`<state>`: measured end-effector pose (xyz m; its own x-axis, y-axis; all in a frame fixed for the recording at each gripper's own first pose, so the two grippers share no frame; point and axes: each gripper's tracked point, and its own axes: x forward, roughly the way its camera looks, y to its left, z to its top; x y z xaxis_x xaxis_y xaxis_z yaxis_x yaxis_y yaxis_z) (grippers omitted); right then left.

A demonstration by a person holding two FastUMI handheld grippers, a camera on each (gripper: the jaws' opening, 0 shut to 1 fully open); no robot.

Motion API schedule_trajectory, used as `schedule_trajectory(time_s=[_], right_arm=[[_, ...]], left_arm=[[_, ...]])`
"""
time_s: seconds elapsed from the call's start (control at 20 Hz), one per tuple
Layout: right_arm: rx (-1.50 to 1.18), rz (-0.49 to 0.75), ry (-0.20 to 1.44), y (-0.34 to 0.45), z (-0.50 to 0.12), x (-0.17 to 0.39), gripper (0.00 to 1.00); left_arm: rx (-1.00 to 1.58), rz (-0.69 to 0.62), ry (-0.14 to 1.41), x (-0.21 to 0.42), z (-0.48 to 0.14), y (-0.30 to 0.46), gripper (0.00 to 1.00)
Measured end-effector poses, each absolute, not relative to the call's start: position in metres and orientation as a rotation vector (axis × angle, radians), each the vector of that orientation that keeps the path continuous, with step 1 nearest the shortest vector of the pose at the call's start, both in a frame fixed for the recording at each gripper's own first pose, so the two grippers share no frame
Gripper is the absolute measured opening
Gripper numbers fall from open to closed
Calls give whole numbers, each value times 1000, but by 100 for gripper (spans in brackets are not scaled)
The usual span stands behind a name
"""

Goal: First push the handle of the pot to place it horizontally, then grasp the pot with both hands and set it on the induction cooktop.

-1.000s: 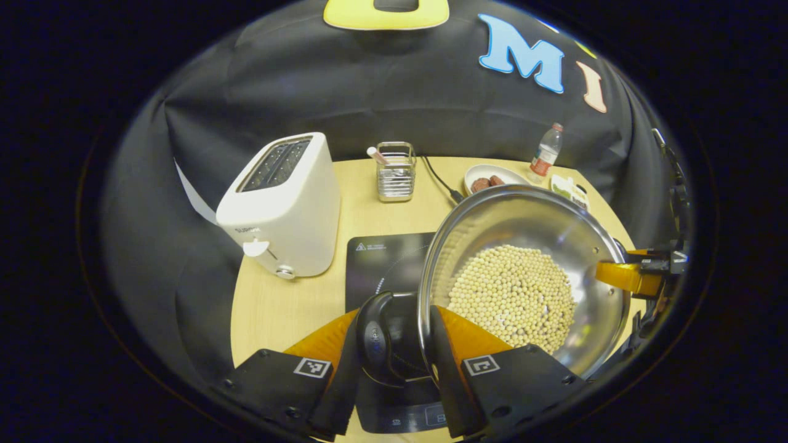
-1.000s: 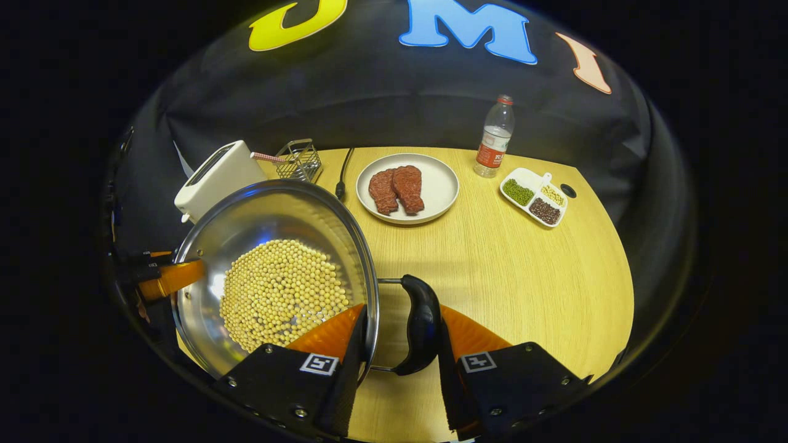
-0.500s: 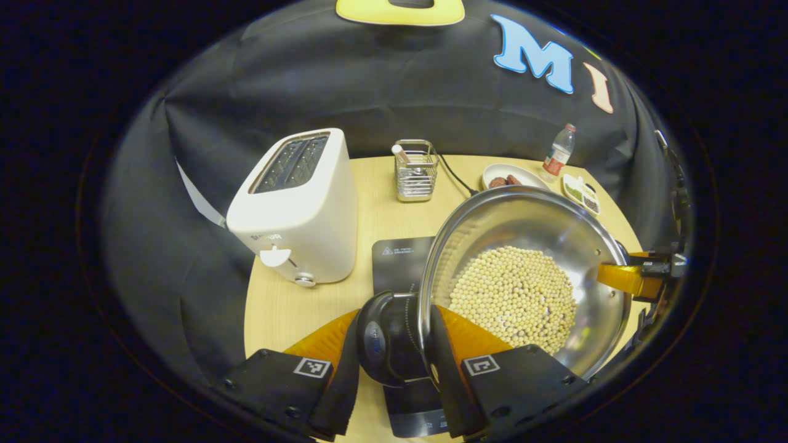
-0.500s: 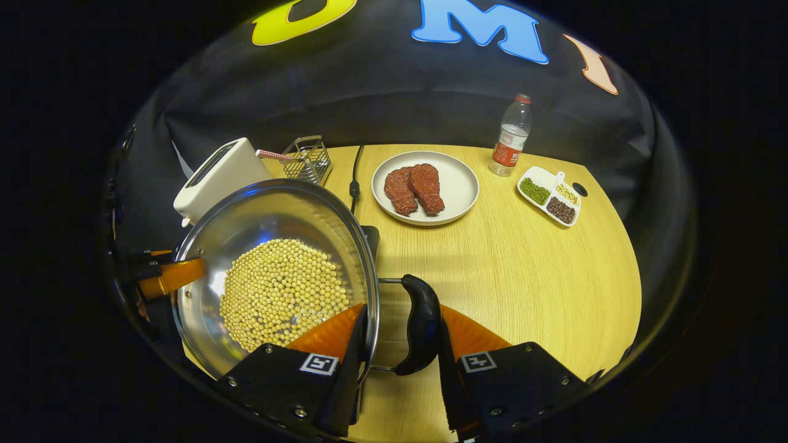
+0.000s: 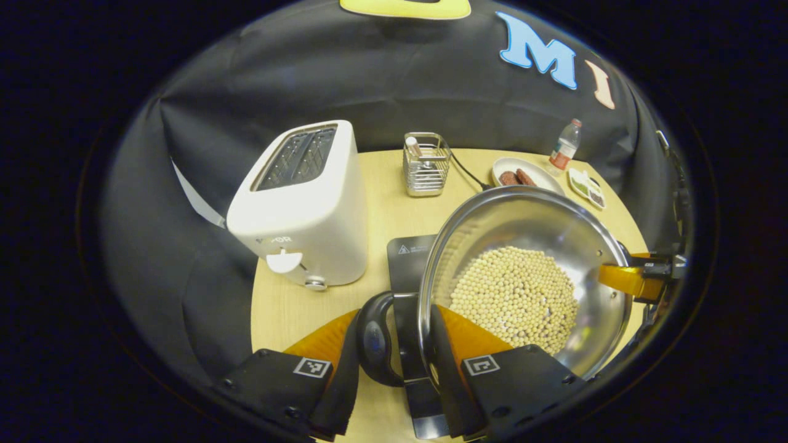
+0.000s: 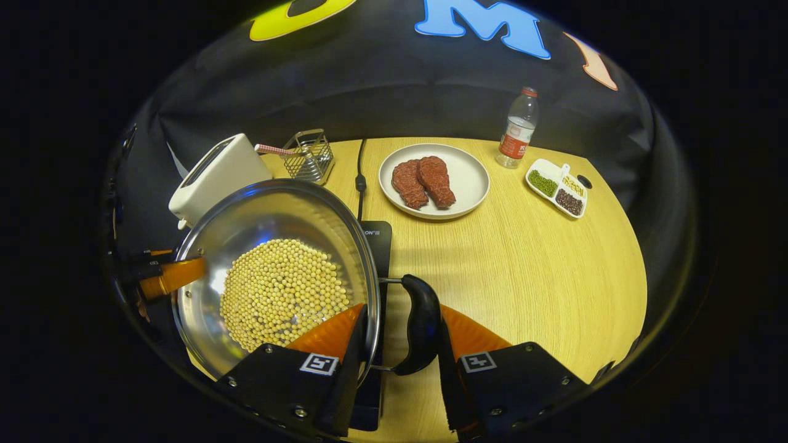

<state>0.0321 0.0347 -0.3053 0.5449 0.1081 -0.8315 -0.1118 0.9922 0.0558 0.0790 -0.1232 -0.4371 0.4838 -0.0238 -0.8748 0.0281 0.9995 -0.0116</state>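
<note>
left gripper (image 5: 394,344): your jaws are nearly closed and clamped on the pot's black loop handle (image 5: 373,338); one finger sits outside the loop, the other against the pot wall by the rim.
right gripper (image 6: 399,335): same grip on the opposite loop handle (image 6: 422,323), narrow gap, fingers pinching handle and rim between them. In the left gripper view you can see this gripper at the far rim (image 5: 640,277).
pot (image 5: 523,277): shiny steel, wide and shallow, rim a clean circle, bottom covered in pale yellow round beans (image 6: 280,295). You hold it between both grippers, over the right part of the cooktop; I can't tell whether it touches.
induction cooktop (image 5: 409,258): flat black slab on the wooden table (image 6: 523,271), just right of the white toaster (image 5: 301,206).
writing: a warning triangle and small white print on the cooktop corner, grey lettering on the toaster front, all too small to read.
other: wire caddy (image 5: 426,163), plate of meat (image 6: 434,180), water bottle (image 6: 516,129), divided dish (image 6: 557,187).
</note>
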Motion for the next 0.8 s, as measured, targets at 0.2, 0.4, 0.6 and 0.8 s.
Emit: schedule_trajectory(time_s=[0.2,0.4,0.6,0.8], right_arm=[[4,125,990,33,-307,31,58],[6,120,989,33,-307,31,58],[1,134,973,31,-309,33,58],[2,135,958,32,-308,35,58]], left_arm=[[-5,-35,1077,80,-440,-123,64],[-3,-34,1076,79,-436,-121,64],[-20,-23,1071,74,-438,-122,60],[-24,-20,1060,73,-438,-121,61]])
